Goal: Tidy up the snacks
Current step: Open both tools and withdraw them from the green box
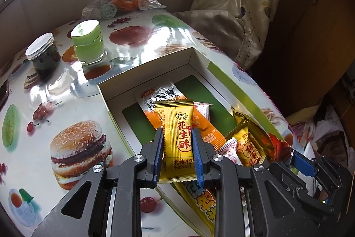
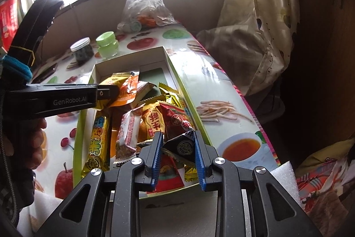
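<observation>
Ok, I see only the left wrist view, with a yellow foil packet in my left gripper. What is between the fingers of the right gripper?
Observer: A black triangular foil packet sits between the fingers of the right gripper. I cannot tell whether they press it.
Operator: And to the right of that gripper?
Observer: A white foam block, near the table corner.
Operator: What holds my left gripper with the yellow foil packet?
Observer: A bare hand.

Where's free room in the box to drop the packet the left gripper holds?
Free: the box's far end, green floor beside the orange packet. Crowded: the near end, snack pile at the right gripper. The left gripper grips the yellow peanut-crisp packet.
</observation>
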